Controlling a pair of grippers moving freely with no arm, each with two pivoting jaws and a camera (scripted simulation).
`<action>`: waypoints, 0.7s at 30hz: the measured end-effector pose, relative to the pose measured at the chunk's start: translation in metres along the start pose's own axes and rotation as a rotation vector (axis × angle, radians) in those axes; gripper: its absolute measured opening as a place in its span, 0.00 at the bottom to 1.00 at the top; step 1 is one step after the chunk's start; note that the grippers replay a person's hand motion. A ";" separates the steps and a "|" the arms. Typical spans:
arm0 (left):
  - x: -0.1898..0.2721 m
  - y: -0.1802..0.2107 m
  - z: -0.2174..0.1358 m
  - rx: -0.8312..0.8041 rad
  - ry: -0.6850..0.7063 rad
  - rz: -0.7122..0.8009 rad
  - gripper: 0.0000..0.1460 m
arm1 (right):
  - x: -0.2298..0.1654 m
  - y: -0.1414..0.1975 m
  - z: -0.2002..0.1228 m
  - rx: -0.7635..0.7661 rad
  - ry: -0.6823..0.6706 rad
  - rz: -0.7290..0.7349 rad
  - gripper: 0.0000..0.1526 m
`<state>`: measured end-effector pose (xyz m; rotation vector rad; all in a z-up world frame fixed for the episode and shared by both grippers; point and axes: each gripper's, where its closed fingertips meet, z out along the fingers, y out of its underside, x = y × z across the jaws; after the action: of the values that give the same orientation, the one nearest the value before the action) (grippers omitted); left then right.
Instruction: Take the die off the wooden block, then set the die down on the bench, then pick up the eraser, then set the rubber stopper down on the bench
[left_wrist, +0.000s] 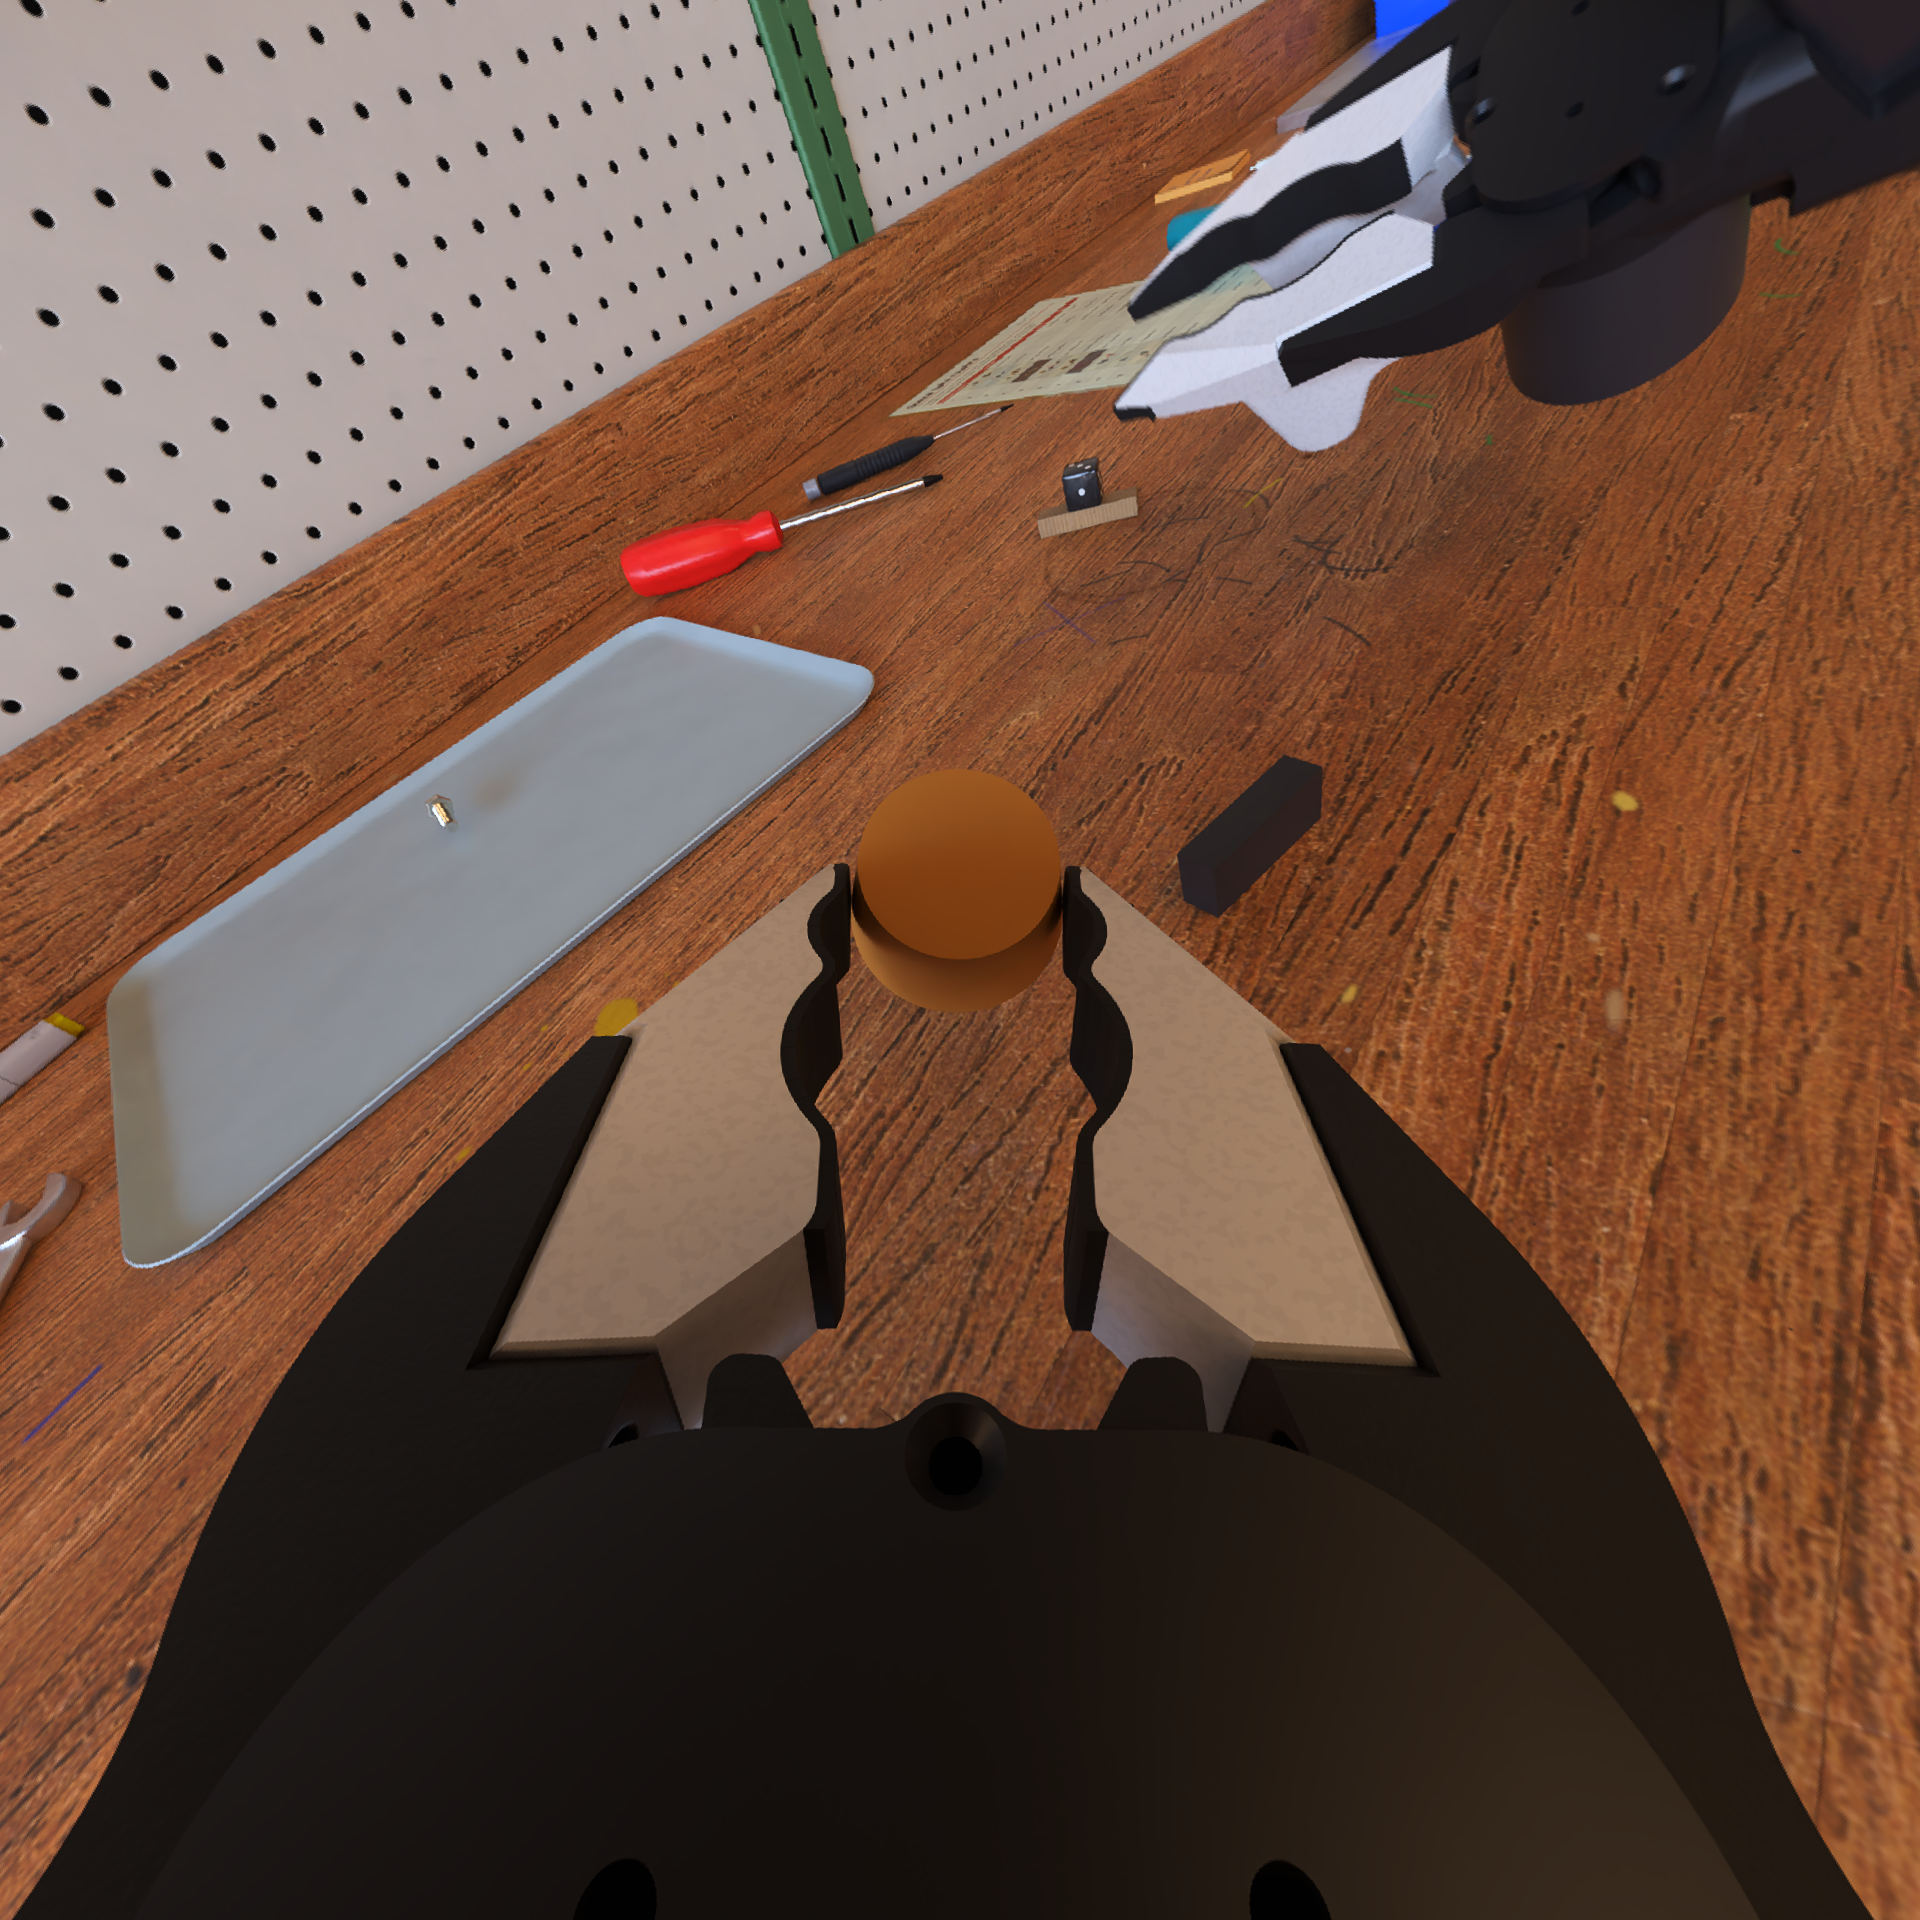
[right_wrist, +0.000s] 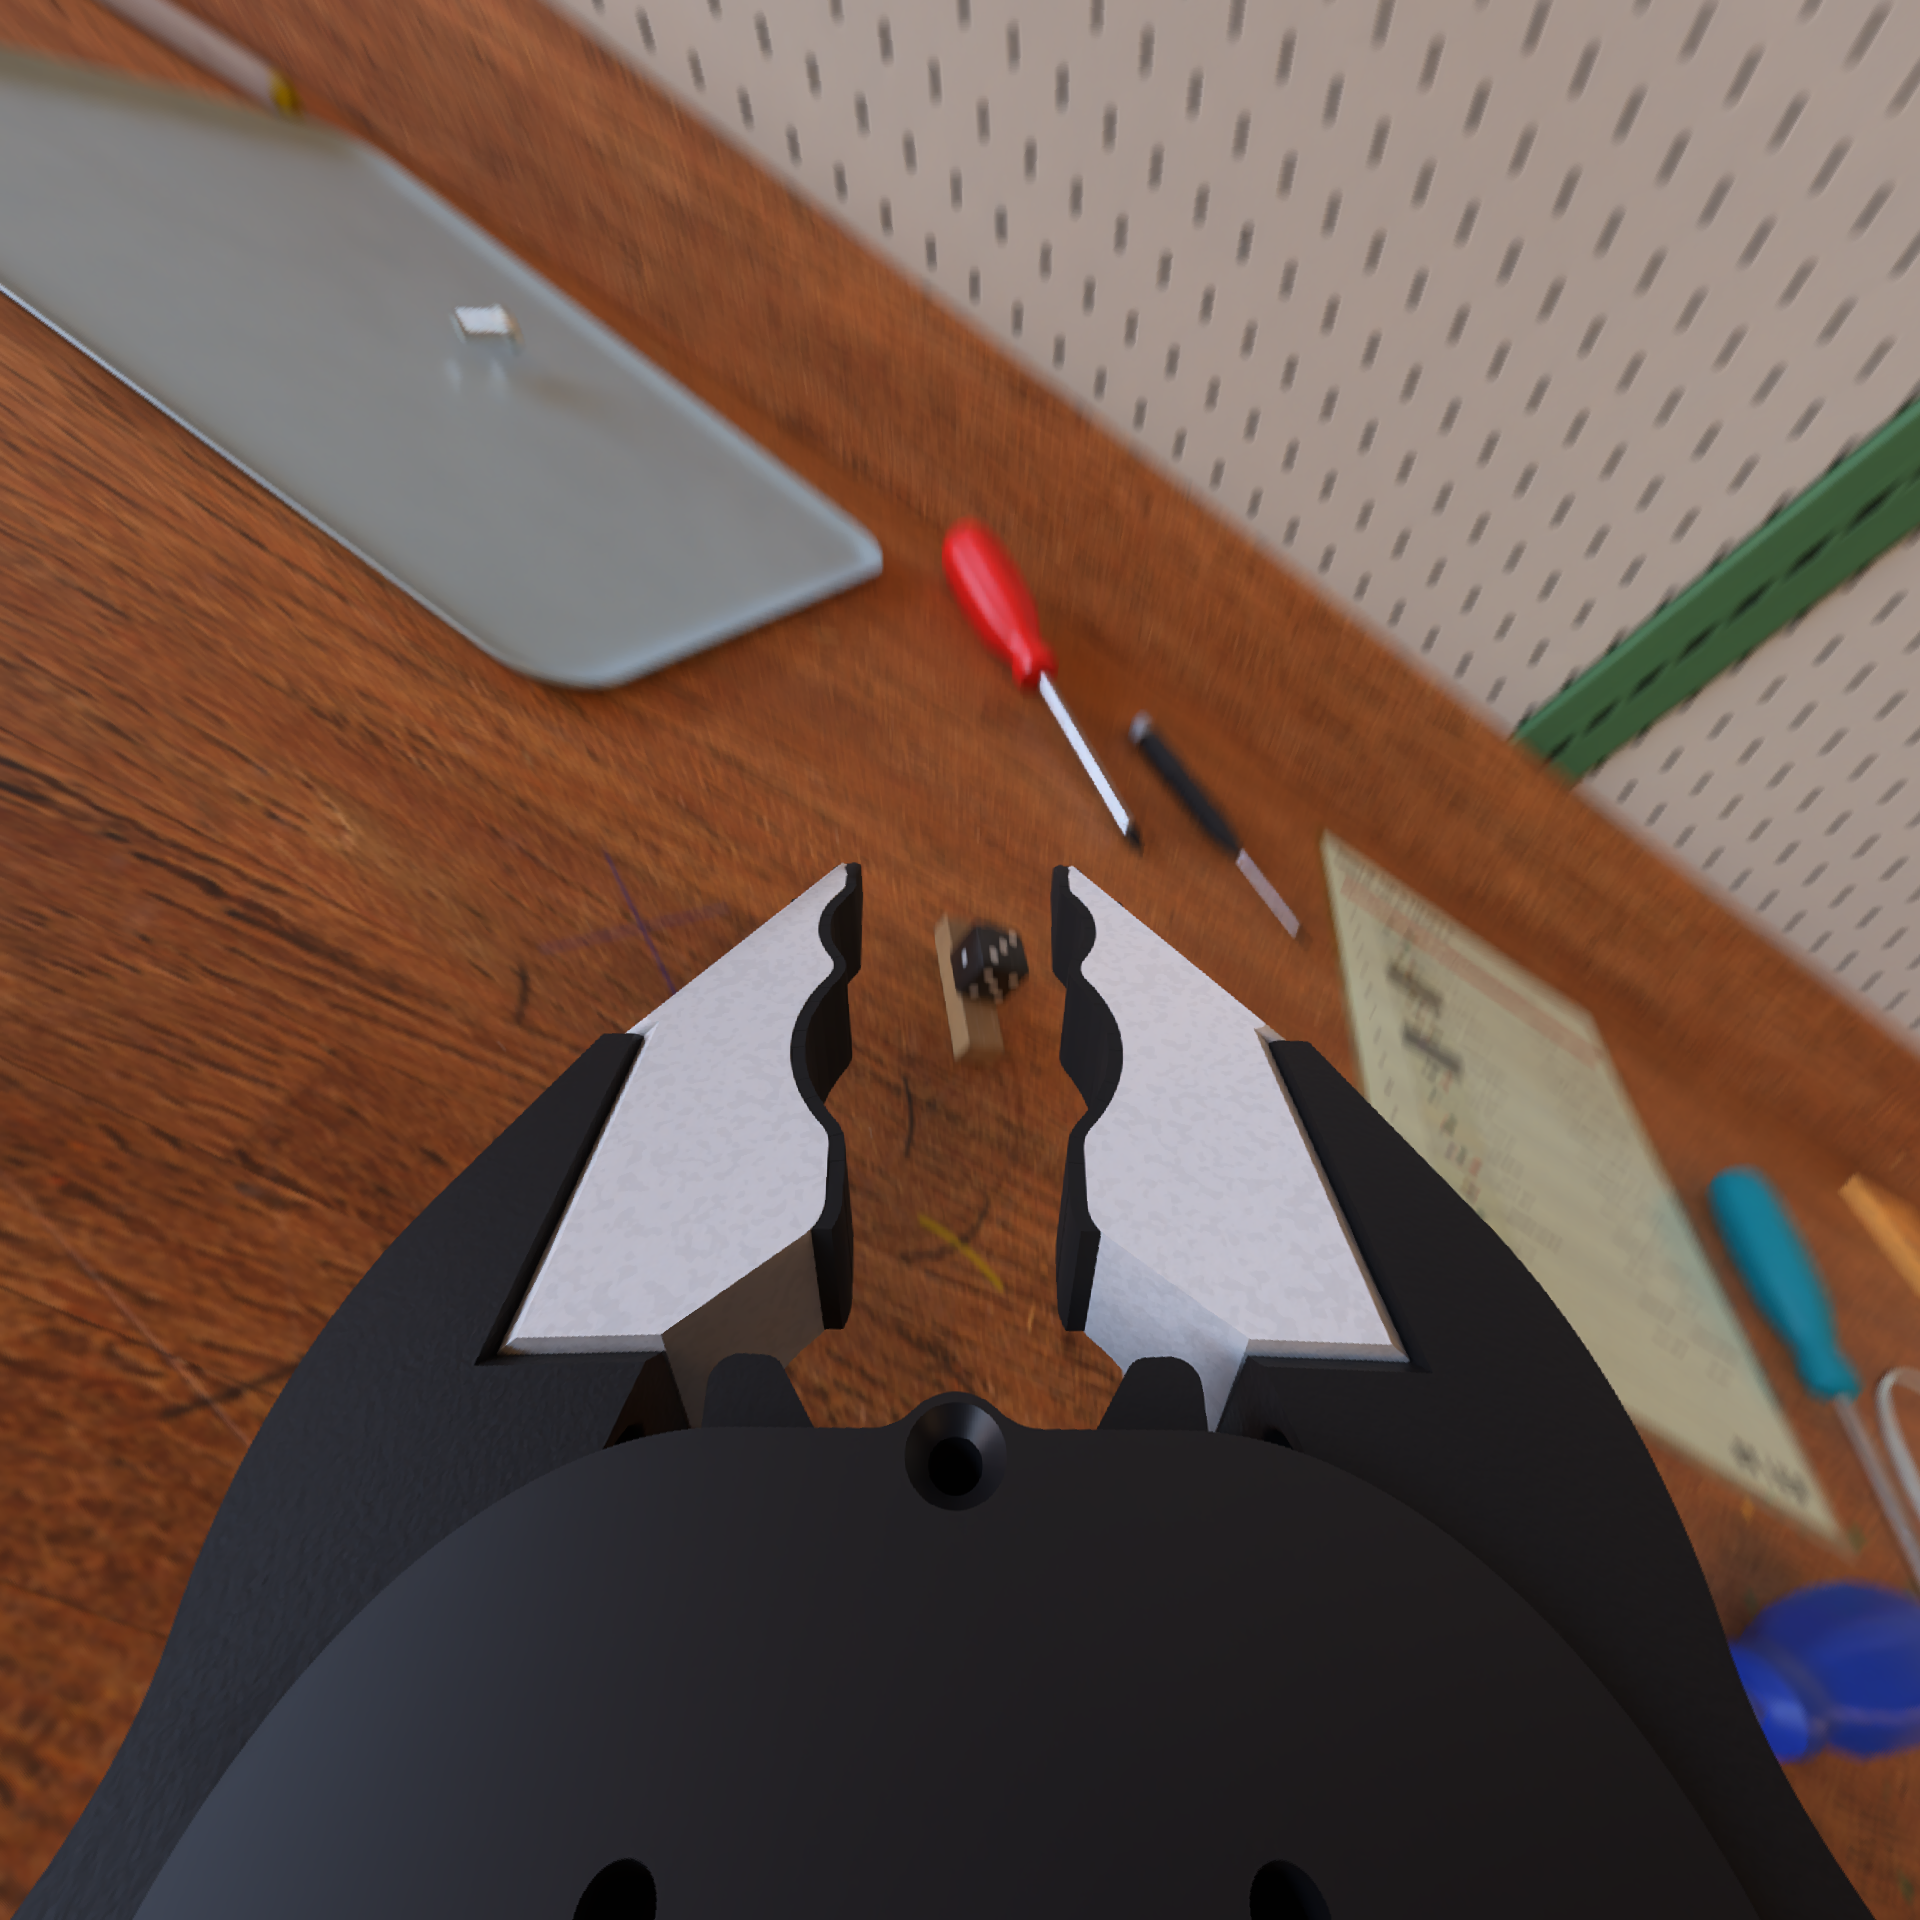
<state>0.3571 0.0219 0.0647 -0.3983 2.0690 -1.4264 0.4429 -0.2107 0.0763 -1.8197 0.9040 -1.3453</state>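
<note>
Left tongs (left_wrist: 956, 894) grasp the round brown rubber stopper (left_wrist: 954, 883). Right tongs (right_wrist: 956, 883), released, hover over the small black die (right_wrist: 990, 961) on its thin wooden block (right_wrist: 961, 1003), twelve o'clock. Likely light, hard, slippery: pinch opposite flat faces.

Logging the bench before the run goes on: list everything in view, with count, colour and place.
rubber stopper: 1, brown, held above the bench
die: 1, black, on the wooden block
wooden block: 1, tan, mid-bench
eraser: 1, black, right of the stopper
tray: 1, grey, near the pegboard, holding a small metal nut
screwdrivers: red, black, teal, along the back
paper sheet: 1, pale, beside them
pegboard: 1, beige, behind the bench
bench: 1, brown wood
left gripper: shut on the stopper
right gripper: open, above the die
</note>
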 end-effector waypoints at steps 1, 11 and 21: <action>0.000 0.000 0.000 0.001 0.000 -0.001 0.28 | 0.004 0.012 0.003 -0.067 -0.021 0.034 0.25; -0.001 -0.001 -0.001 0.013 0.001 -0.012 0.28 | 0.014 0.023 0.015 -0.293 -0.318 -0.009 0.27; -0.001 -0.002 -0.001 0.021 0.007 -0.018 0.28 | 0.014 0.047 0.039 -0.805 -0.540 0.247 0.29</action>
<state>0.3573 0.0222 0.0675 -0.4053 2.0586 -1.4612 0.4776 -0.2422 0.0353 -2.3720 1.4076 -0.2765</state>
